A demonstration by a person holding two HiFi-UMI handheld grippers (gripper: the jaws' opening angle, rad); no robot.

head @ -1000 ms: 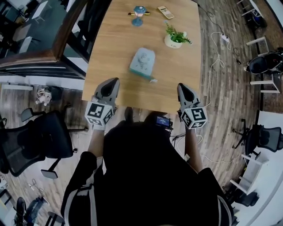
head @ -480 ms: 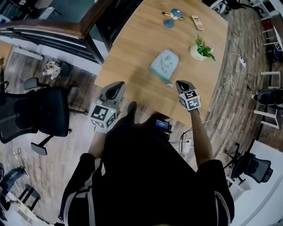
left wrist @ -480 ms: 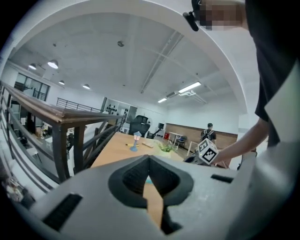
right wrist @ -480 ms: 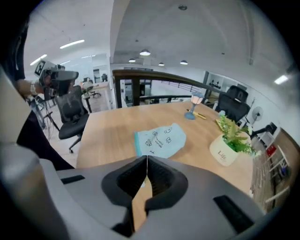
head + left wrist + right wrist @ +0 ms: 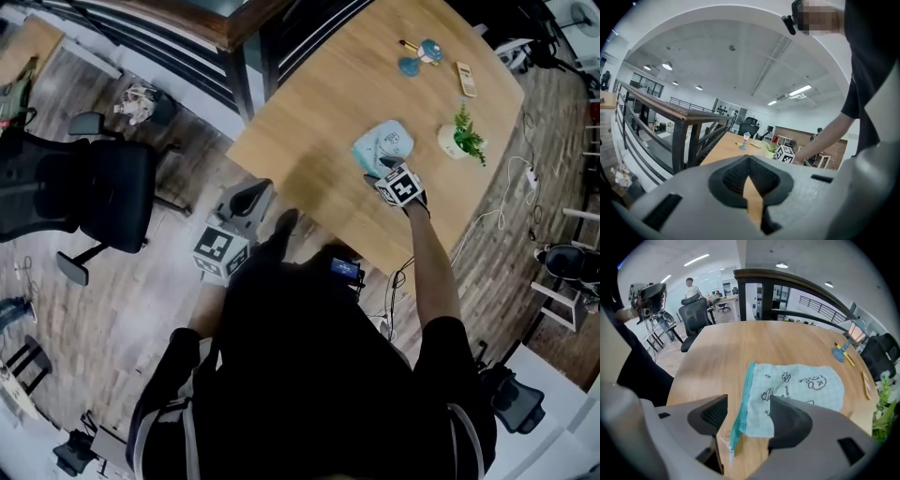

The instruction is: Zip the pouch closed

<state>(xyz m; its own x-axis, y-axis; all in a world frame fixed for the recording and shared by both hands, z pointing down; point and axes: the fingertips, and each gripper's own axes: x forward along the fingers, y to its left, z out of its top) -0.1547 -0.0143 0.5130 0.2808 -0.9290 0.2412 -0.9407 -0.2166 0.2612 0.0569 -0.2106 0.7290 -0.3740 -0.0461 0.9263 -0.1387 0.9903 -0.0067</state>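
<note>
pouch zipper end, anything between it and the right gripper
Nothing visible. The right gripper has just been opening its jaws, and the zipper edge of the pouch shows between them on bare table.

The pouch [image 5: 801, 385] is made of soft cloth. The table [image 5: 740, 345] is made of smooth, matt wood. The right gripper [image 5: 747, 405] is made of dull plastic.
</note>
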